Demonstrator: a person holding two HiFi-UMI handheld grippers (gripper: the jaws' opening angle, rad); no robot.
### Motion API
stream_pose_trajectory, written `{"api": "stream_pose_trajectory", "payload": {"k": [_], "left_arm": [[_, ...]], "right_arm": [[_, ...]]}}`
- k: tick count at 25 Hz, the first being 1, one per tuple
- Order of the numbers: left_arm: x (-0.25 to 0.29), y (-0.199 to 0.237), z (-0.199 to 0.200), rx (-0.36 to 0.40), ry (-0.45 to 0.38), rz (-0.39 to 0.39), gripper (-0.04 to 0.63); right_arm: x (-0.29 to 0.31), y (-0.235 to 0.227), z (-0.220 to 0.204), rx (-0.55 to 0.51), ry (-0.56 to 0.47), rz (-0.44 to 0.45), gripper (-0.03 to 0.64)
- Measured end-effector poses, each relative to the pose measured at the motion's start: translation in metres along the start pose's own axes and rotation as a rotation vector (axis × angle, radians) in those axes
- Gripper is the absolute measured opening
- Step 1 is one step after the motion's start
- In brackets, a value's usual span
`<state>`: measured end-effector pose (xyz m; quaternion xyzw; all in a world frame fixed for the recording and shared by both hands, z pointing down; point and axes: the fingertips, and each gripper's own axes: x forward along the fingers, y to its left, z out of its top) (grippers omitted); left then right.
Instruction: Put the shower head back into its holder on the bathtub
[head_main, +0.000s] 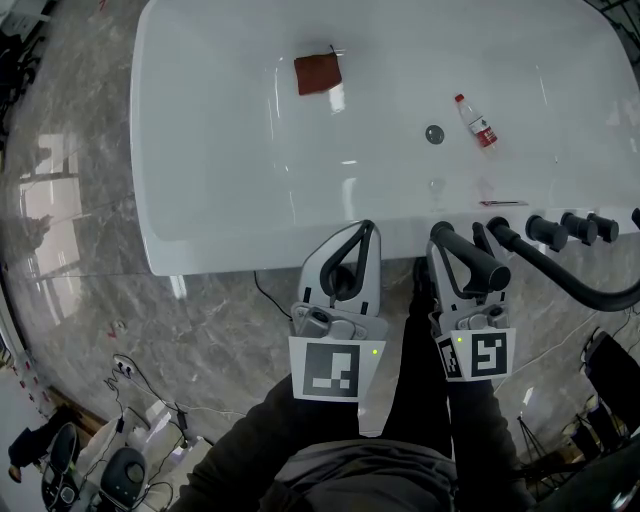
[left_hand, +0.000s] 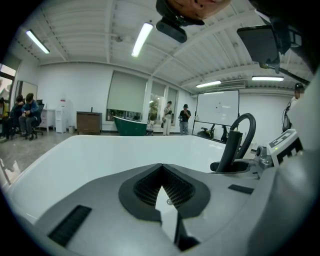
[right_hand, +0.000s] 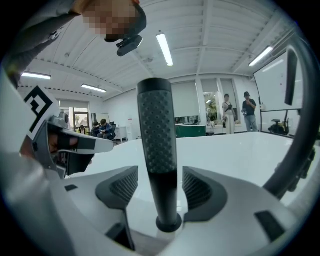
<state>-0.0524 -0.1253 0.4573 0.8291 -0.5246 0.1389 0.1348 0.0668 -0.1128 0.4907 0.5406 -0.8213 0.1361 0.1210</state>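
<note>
The black shower head (right_hand: 156, 135) stands upright with its foot in the round holder (right_hand: 168, 222) on the white bathtub's rim (head_main: 250, 245). My right gripper (right_hand: 160, 187) is open, one jaw on each side of the handle with a gap on both sides. From above, the shower head (head_main: 468, 255) lies between the right gripper's (head_main: 462, 245) jaws at the tub's near edge. Its black hose (head_main: 570, 275) curves off to the right. My left gripper (head_main: 362, 235) is shut and empty just left of it. The left gripper view shows the shower head (left_hand: 233, 150) standing at the right.
Inside the tub lie a reddish-brown cloth (head_main: 318, 73), a small bottle (head_main: 478, 121) and the drain (head_main: 434, 134). Black tap knobs (head_main: 575, 228) line the rim to the right. Cables (head_main: 150, 400) trail over the marble floor. Several people stand far off in the hall.
</note>
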Motion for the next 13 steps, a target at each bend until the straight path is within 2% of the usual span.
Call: {"api": "stream_pose_trajectory", "payload": {"k": [13], "left_arm": [[-0.0013, 0.0057, 0.0001, -0.022, -0.002, 0.009, 0.003]], "right_arm": [[0.0030, 0.0050, 0.0020, -0.019, 0.004, 0.007, 0.281]]}}
